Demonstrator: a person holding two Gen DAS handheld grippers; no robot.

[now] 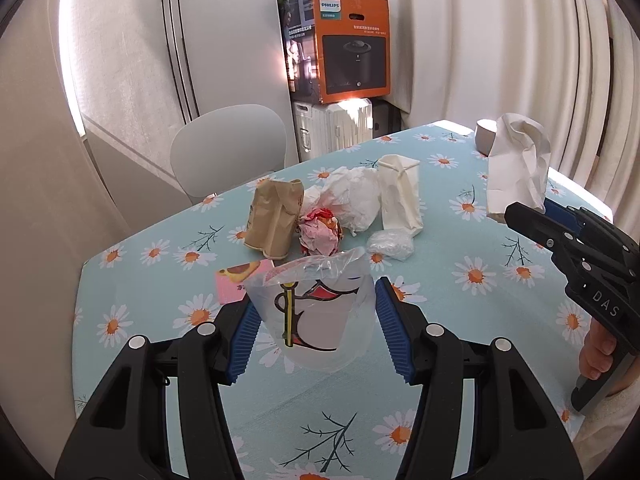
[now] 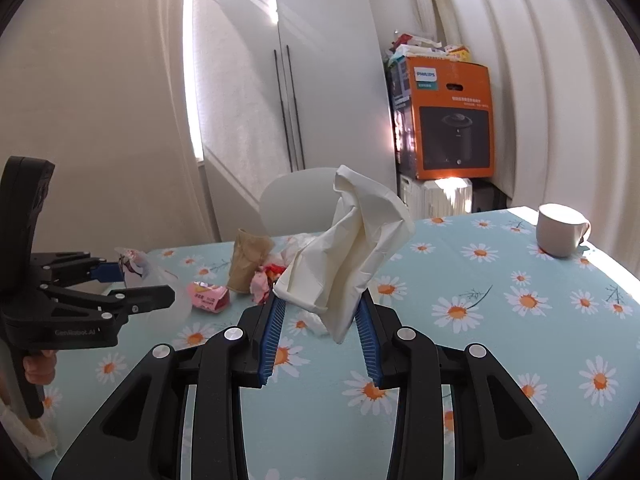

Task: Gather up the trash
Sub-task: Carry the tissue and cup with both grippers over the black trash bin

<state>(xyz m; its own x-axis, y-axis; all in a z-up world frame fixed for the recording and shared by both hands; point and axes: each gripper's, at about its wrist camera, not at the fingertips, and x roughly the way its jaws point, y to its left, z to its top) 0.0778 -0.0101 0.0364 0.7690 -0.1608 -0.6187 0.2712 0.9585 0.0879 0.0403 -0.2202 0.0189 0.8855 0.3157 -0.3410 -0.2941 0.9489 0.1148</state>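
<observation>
My left gripper [image 1: 316,304] is shut on a clear plastic bag with a cartoon print [image 1: 316,316], held just above the flowered tablecloth [image 1: 460,320]. To its right, my right gripper [image 2: 320,304] is shut on a crumpled white paper bag [image 2: 348,248], lifted off the table; that bag [image 1: 516,168] also shows in the left wrist view. Beyond the grippers lies a pile: a brown paper bag [image 1: 274,220], a red-and-white crumpled wrapper [image 1: 320,232], white crumpled paper [image 1: 352,200], an upright white paper bag [image 1: 400,196], a clear plastic wad [image 1: 390,244] and a pink packet [image 1: 236,280].
A pale mug [image 2: 560,230] stands at the table's far right corner. A white chair [image 1: 228,148] is tucked in behind the pile. An orange appliance box [image 1: 352,48] sits on a white suitcase [image 1: 332,124] by the wall. A person's hand [image 1: 600,352] holds the right gripper.
</observation>
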